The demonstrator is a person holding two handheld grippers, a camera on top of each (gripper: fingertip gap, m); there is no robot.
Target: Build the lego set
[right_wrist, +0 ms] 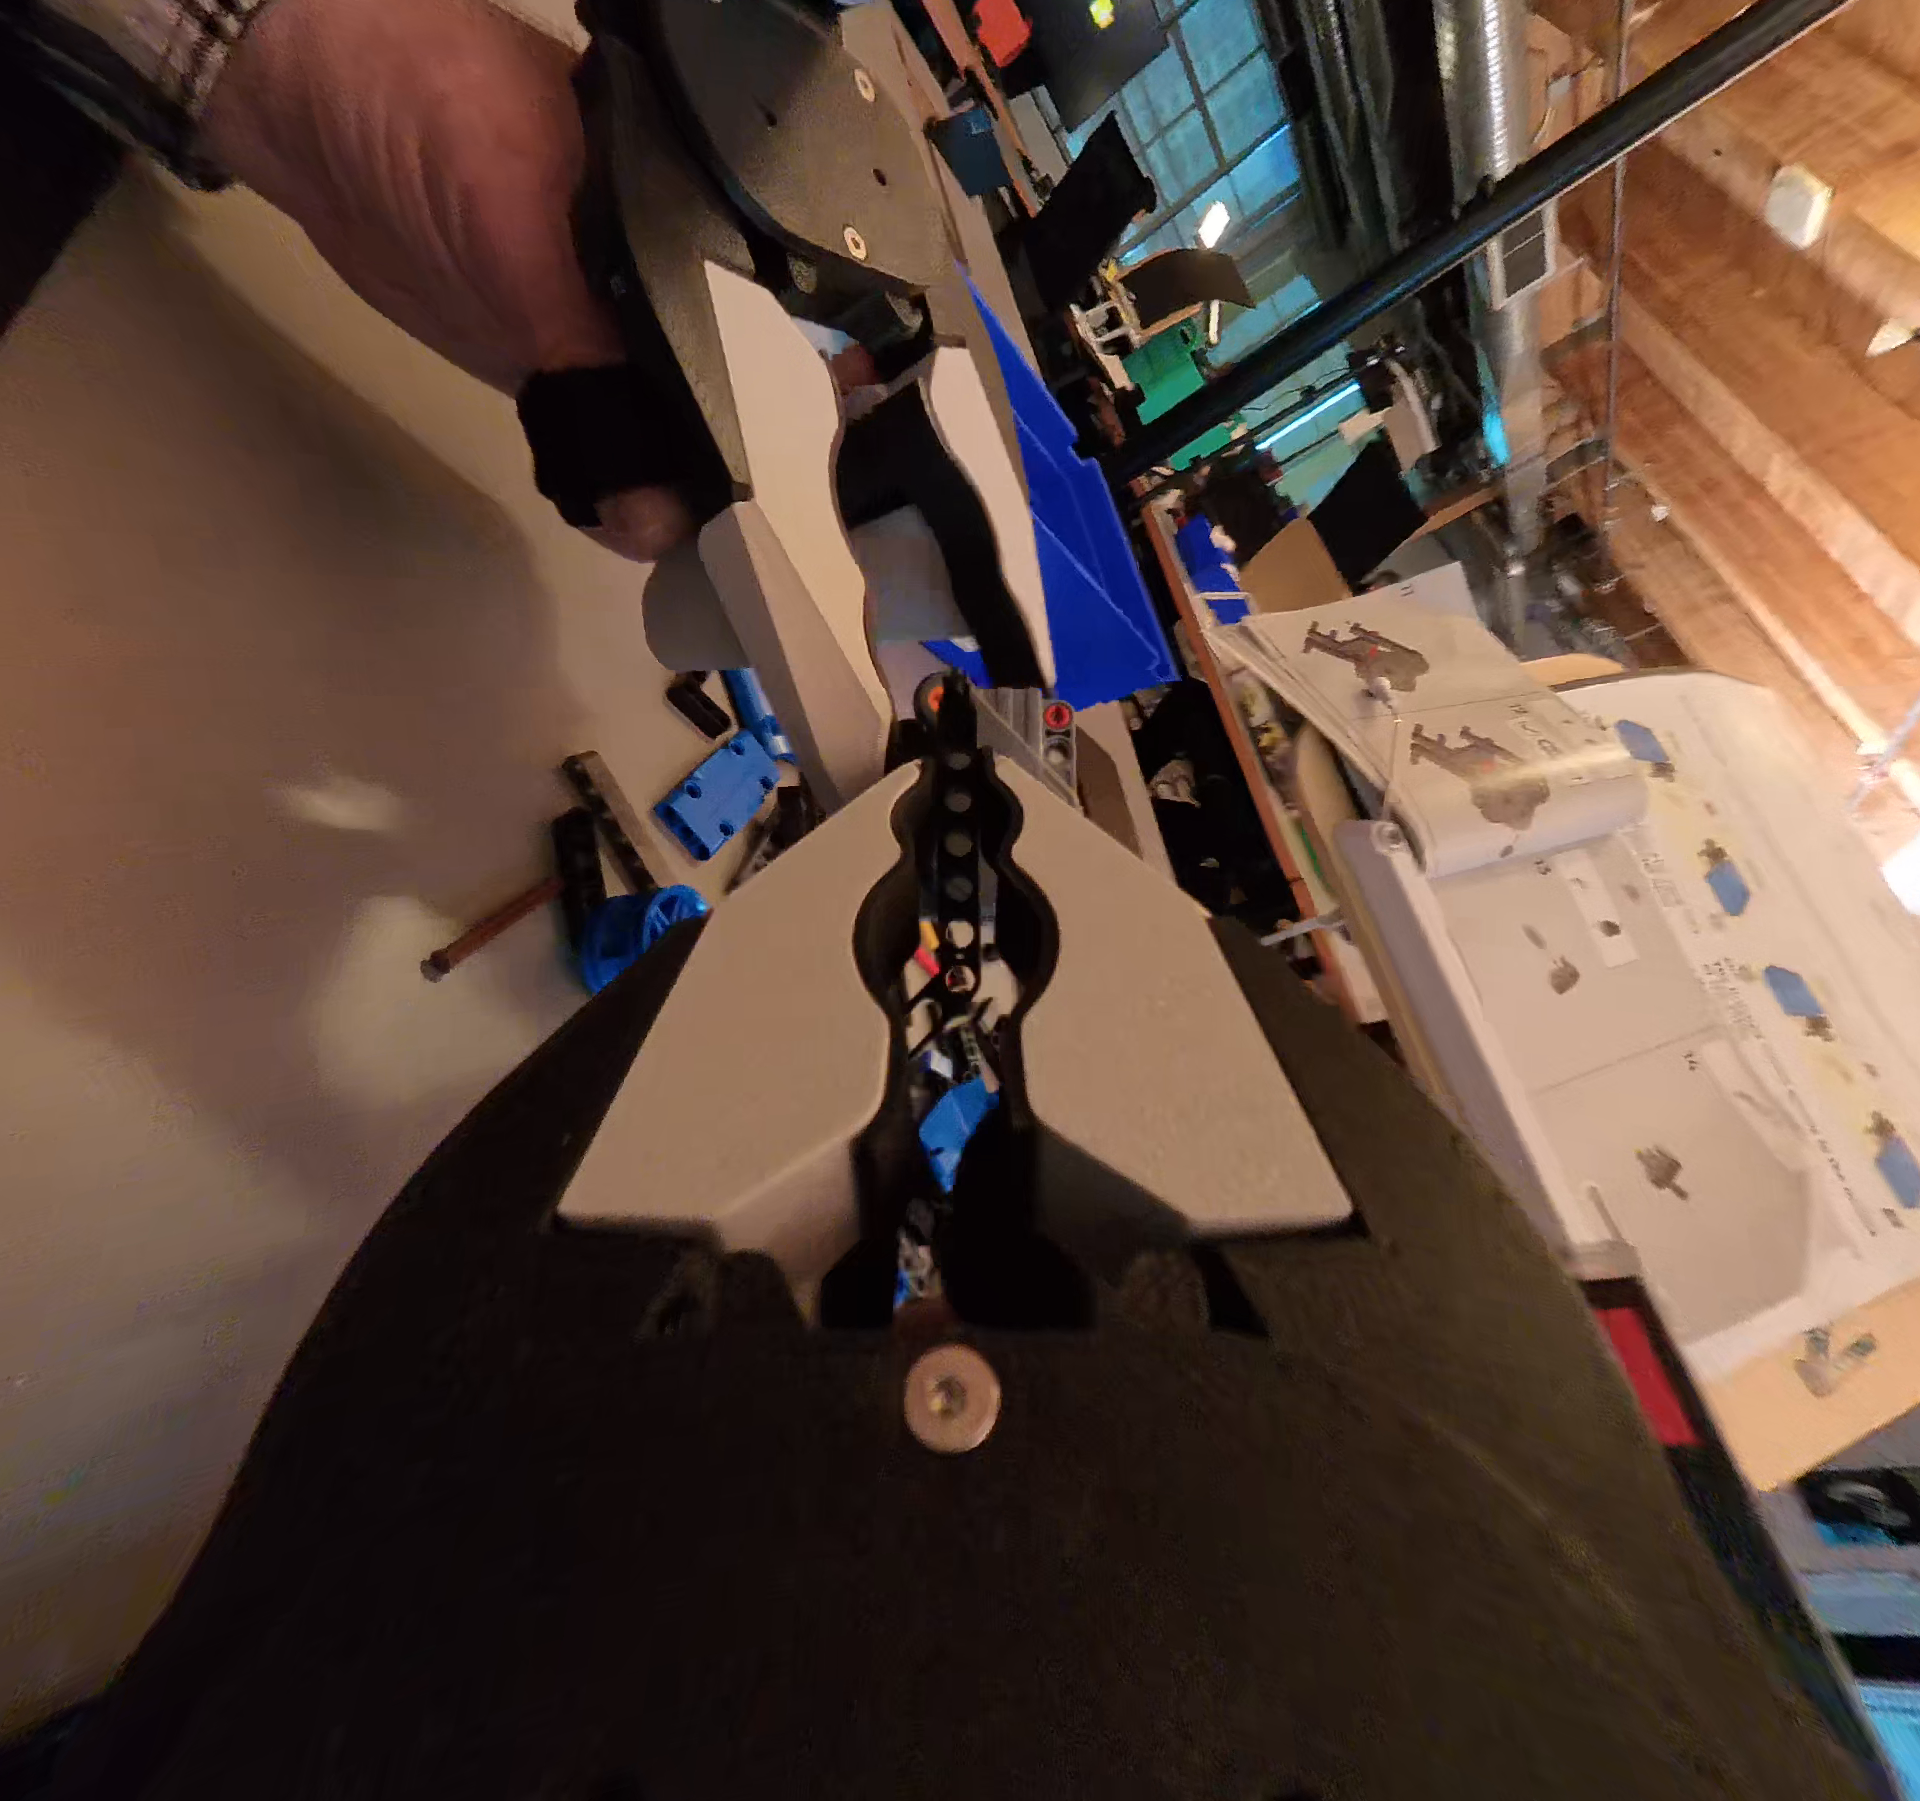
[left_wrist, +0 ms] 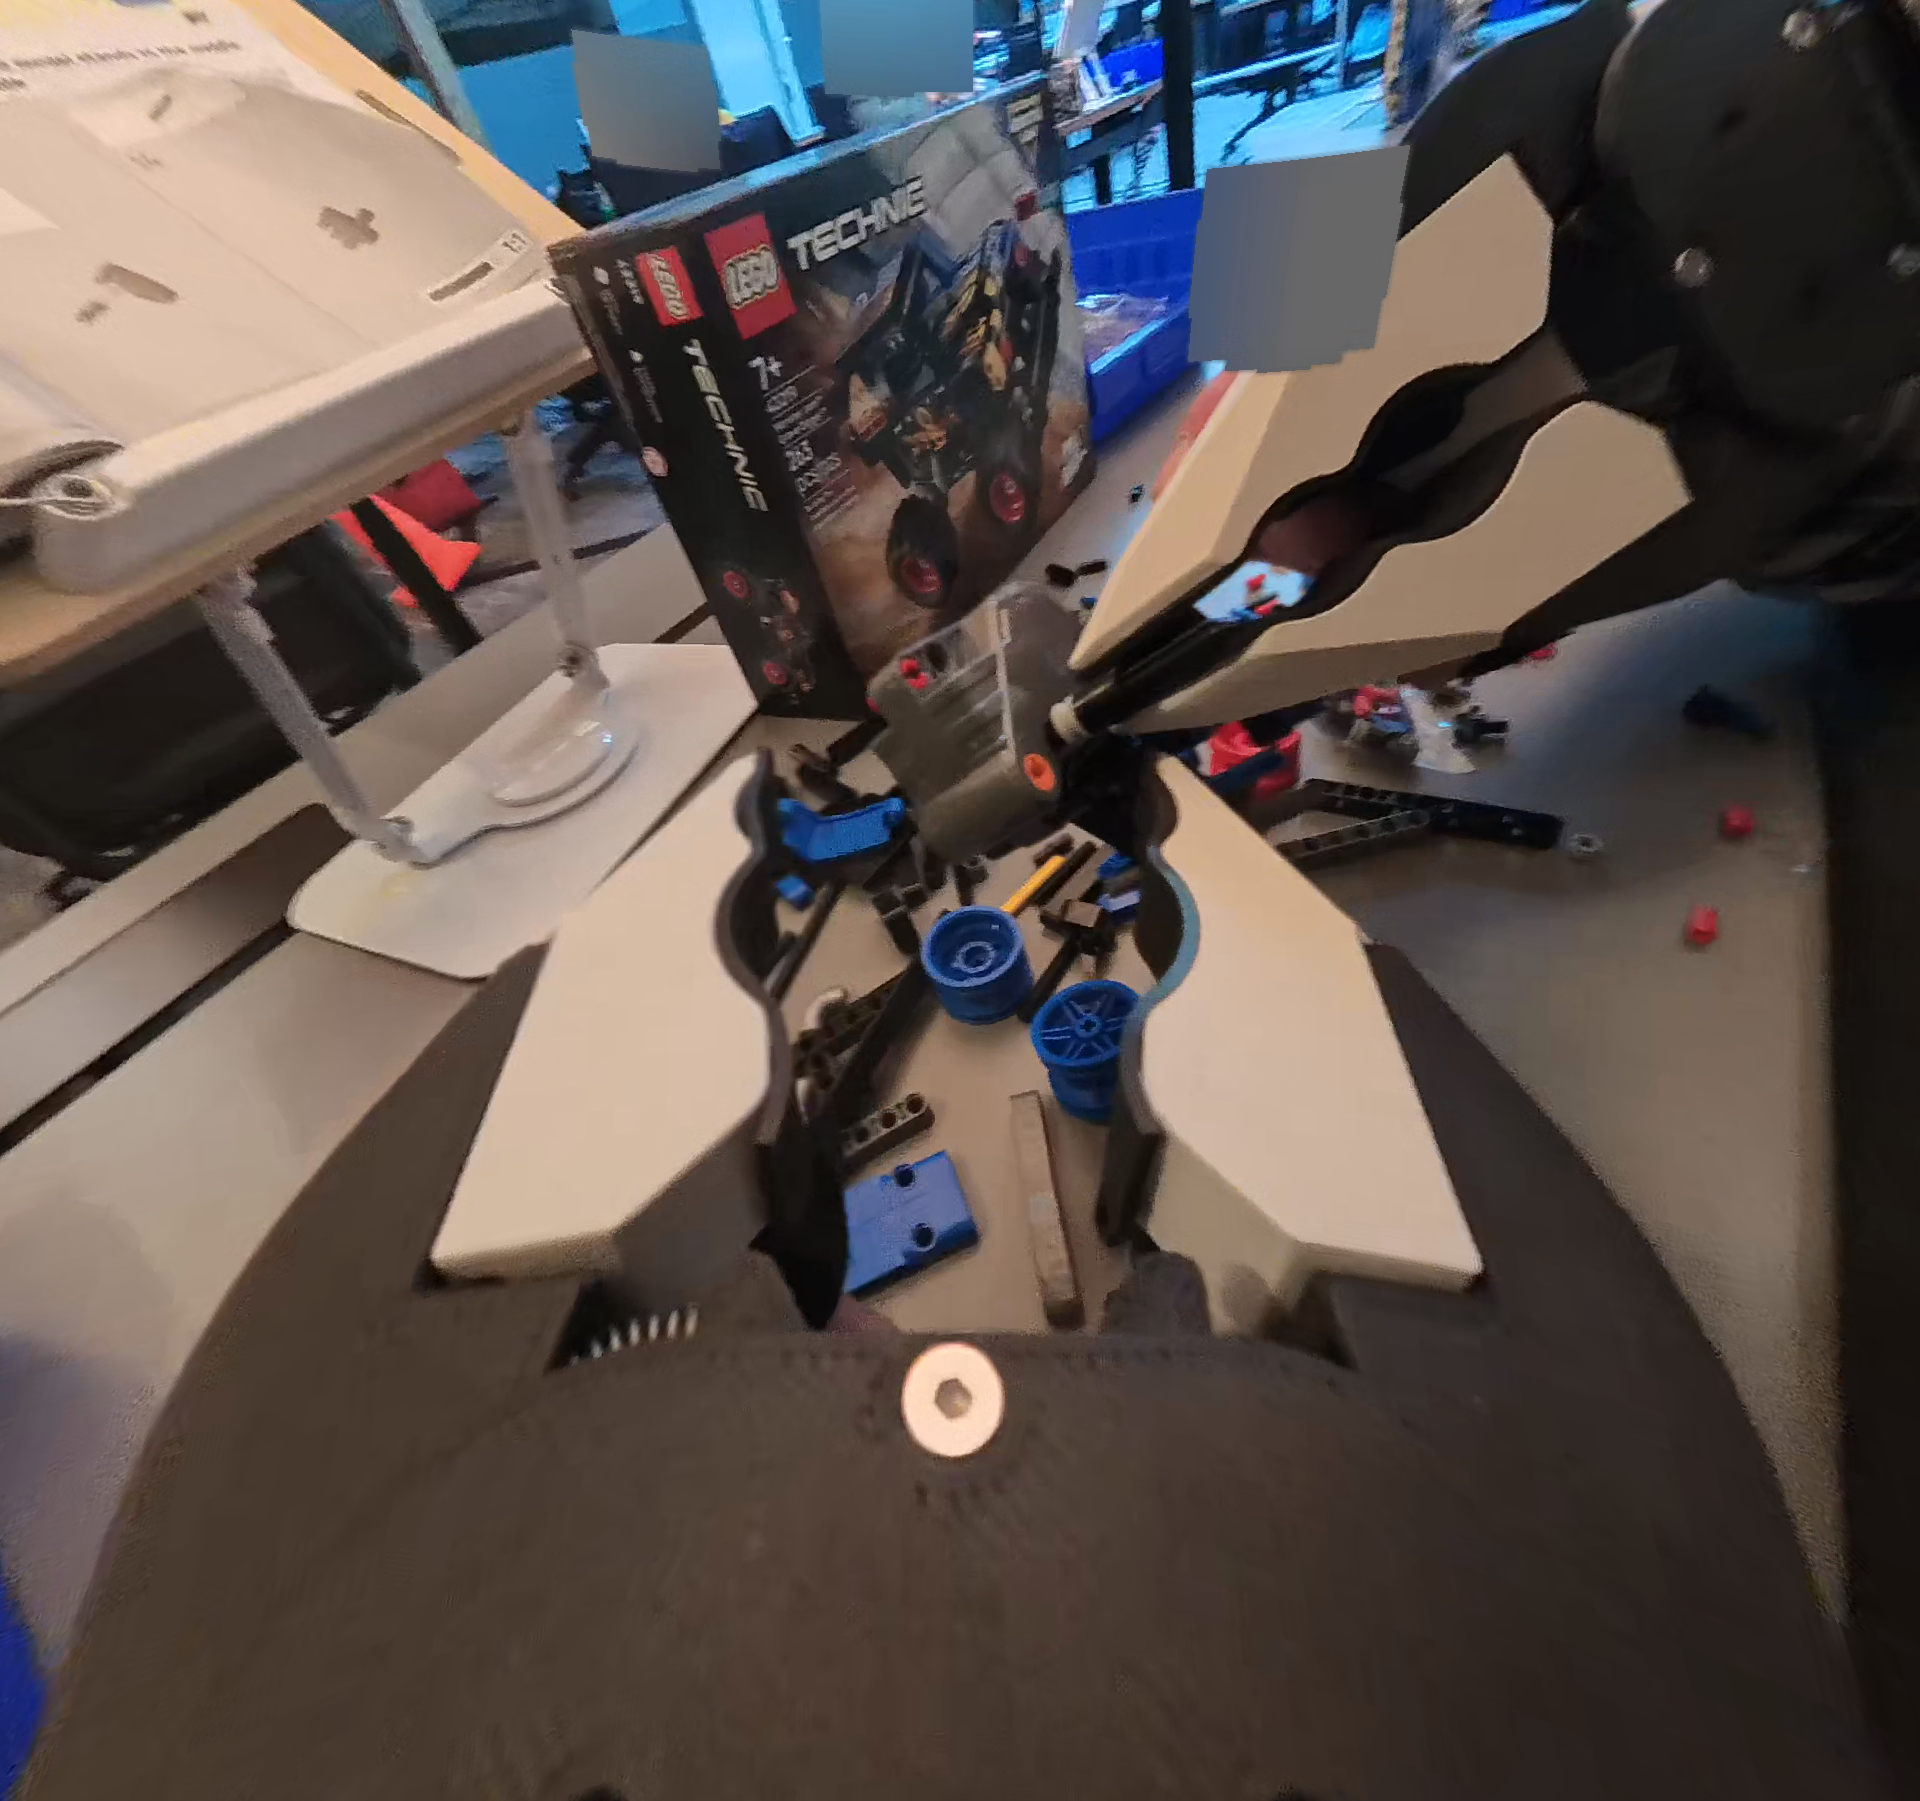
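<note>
We are seeing the left gripper (left_wrist: 961, 816), pale grey fingers on a black body, hovering over a scatter of Lego parts on the light grey table (left_wrist: 1621, 1024); its jaws are standing wide with the grey Lego motor block (left_wrist: 971, 733) between the tips, though we cannot tell whether either finger is touching it. The right gripper (left_wrist: 1091, 702) is reaching in from the upper right, its jaws closing narrowly on a black perforated Lego beam (right_wrist: 958, 858) whose end is meeting the motor block near an orange peg. In the right wrist view that beam is running straight up the slot between the pale fingers (right_wrist: 769, 1013). Below the motor block, two blue ribbed Lego wheel hubs (left_wrist: 977, 962) are sitting side by side, just beside a flat blue Lego panel (left_wrist: 909, 1221) and several short black beams. A long black Lego frame (left_wrist: 1413, 821) is lying well apart to the right, near small red pegs. The black Lego box (left_wrist: 831, 442) is standing upright behind the parts, beside a white stand (left_wrist: 312, 380) holding the open instruction booklet (right_wrist: 1621, 920). A person's hand (right_wrist: 416, 162) is gripping the left gripper's handle.
</note>
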